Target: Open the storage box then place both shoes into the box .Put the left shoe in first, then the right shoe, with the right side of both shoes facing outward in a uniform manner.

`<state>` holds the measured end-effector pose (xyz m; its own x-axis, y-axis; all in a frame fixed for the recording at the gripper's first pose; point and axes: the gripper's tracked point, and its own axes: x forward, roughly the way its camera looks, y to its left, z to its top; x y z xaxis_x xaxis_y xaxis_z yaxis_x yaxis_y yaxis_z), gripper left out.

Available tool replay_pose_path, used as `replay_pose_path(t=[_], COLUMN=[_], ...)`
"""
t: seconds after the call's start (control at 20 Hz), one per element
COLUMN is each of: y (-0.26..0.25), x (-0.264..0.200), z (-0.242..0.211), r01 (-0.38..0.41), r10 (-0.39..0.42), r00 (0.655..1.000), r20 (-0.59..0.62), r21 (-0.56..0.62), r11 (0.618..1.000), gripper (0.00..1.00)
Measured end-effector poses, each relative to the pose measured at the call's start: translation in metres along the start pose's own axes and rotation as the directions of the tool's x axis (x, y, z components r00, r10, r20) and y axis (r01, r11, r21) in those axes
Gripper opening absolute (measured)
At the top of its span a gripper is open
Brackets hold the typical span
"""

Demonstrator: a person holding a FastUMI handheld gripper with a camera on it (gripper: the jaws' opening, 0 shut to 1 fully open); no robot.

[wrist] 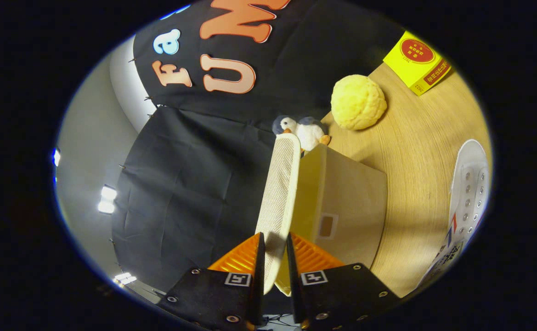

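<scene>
- Gripper view: the gripper pinches the box lid between both fingers, lifting it clear of the box so shoes can go in.
- A white shoe waits on the table beside the box.

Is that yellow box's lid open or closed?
Open: the mesh lid stands lifted off the storage box, pinched between the gripper jaws.
</scene>
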<state>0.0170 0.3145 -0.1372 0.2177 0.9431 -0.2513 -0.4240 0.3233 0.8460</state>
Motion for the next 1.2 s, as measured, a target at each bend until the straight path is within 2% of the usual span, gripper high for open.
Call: replay_pose_path(t=[0.05, 0.15, 0.45, 0.75, 0.95, 1.05, 1.1, 1.15, 1.2], y=[0.008, 0.023, 0.109, 0.151, 0.171, 0.173, 0.172, 0.17, 0.17], x=[0.0, 0.007, 0.038, 0.1, 0.146, 0.167, 0.171, 0.174, 0.176], z=[0.002, 0.005, 0.004, -0.018, -0.033, -0.04, -0.044, -0.047, -0.051], r01=[-0.003, 0.008, -0.026, -0.018, 0.022, 0.073, 0.111, 0.139, 0.159], r10=[0.003, -0.008, 0.033, 0.025, -0.016, -0.068, -0.106, -0.135, -0.157], r00=[1.0, 1.0, 0.999, 0.999, 1.0, 0.997, 0.994, 0.99, 0.987], r20=[0.01, 0.026, 0.04, 0.031, 0.025, 0.026, 0.033, 0.039, 0.042], r21=[0.007, -0.034, -0.159, -0.224, -0.251, -0.297, -0.347, -0.397, -0.44], r11=[1.0, 0.999, 0.987, 0.974, 0.968, 0.952, 0.931, 0.907, 0.884], gripper=[0.19, 0.15, 0.12, 0.14, 0.15, 0.15, 0.18, 0.33, 0.44])
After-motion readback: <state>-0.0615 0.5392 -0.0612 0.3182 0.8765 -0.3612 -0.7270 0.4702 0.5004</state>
